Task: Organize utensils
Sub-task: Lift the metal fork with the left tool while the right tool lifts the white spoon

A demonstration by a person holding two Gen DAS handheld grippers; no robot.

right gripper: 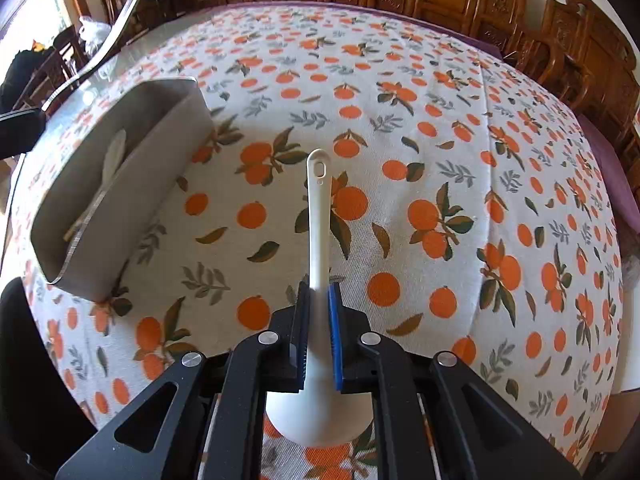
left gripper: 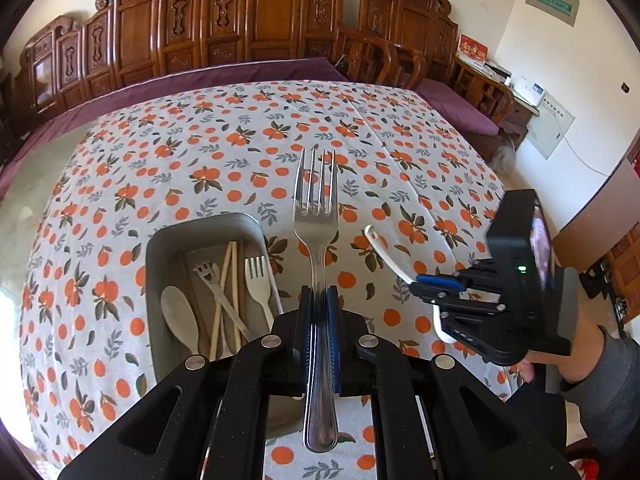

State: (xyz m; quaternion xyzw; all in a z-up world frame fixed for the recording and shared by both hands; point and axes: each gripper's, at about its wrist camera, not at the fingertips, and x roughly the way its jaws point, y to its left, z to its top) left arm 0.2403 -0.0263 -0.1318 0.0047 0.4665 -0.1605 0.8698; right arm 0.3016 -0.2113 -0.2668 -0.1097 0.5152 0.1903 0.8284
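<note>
Right of the grey rectangular metal tray (left gripper: 160,248), left gripper (left gripper: 319,300) clamps the steel fork (left gripper: 316,216); right gripper (right gripper: 319,300) clamps the white ceramic spoon (right gripper: 318,216): lower each flat, lengthwise.

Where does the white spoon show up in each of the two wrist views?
Left wrist view: the white spoon sits right of centre, clamped in the right gripper, handle pointing up and left.
Right wrist view: it fills the centre, handle pointing away and bowl nearest the camera, between that gripper's fingers.
Shared landmark: the grey utensil tray, lower left in the left wrist view, left edge in the right wrist view.
</note>
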